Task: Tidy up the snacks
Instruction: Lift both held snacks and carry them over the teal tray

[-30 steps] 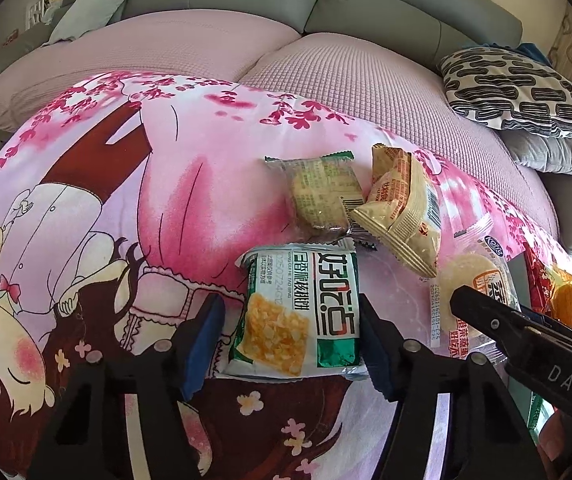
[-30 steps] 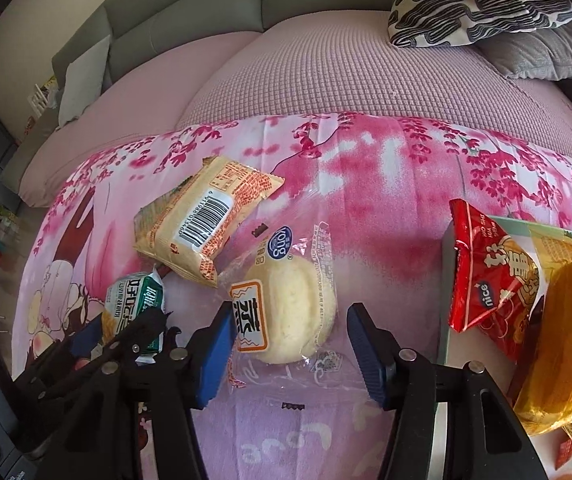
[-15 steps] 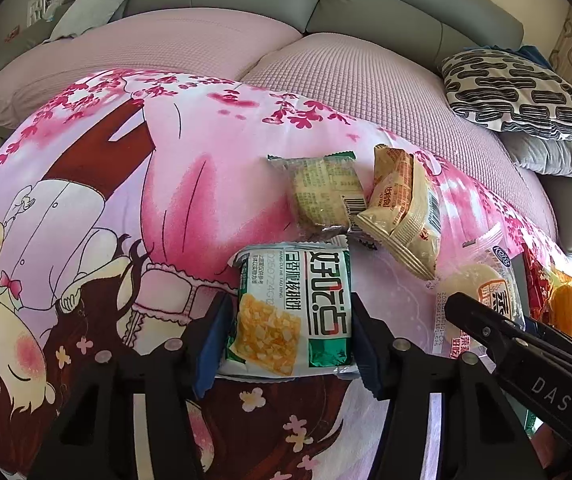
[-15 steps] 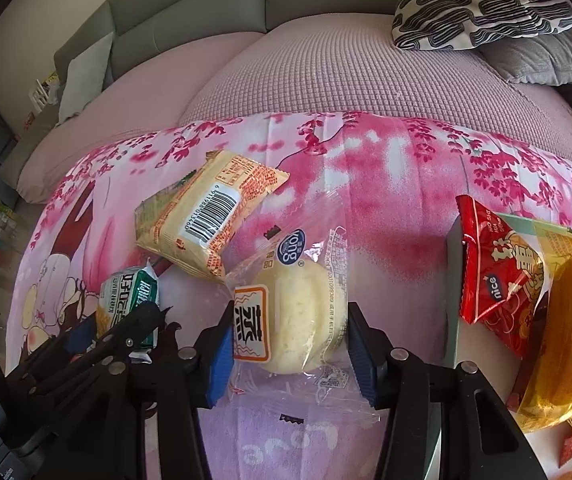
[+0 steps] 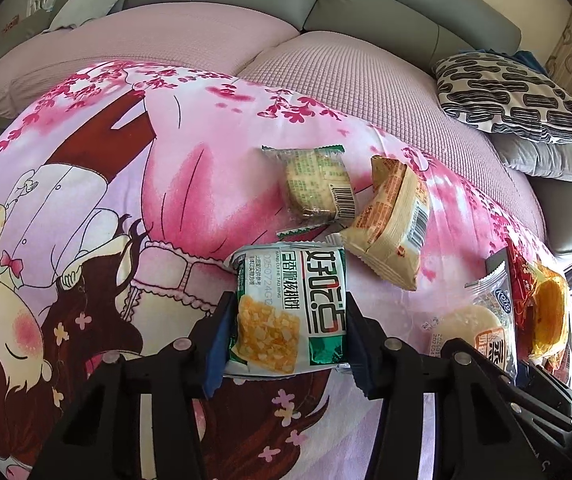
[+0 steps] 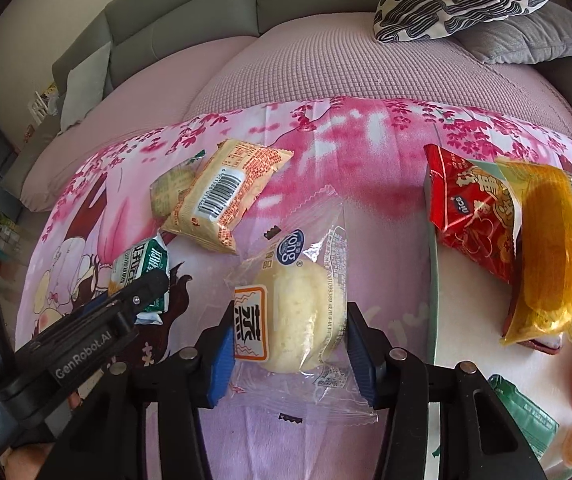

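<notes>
both grippers straddle a snack on the pink blanket (image 5: 134,184). left gripper (image 5: 286,332), jaws just closing, pinches the green packet (image 5: 289,304) across its width. right gripper (image 6: 289,340) brackets the bun (image 6: 301,320), contact unclear; tray (image 6: 433,280) lies just right.

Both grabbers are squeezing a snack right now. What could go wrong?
1. The right hand-held gripper pinches a soft steamed bun in a loose clear wrapper; it may get squashed, or slip out.
2. The left hand-held gripper, whose jaws have just been closing, holds the green snack pack by its sides; the puffy pack might crumple or pop free.
3. The tray already looks crowded, so added snacks could slide off.
</notes>
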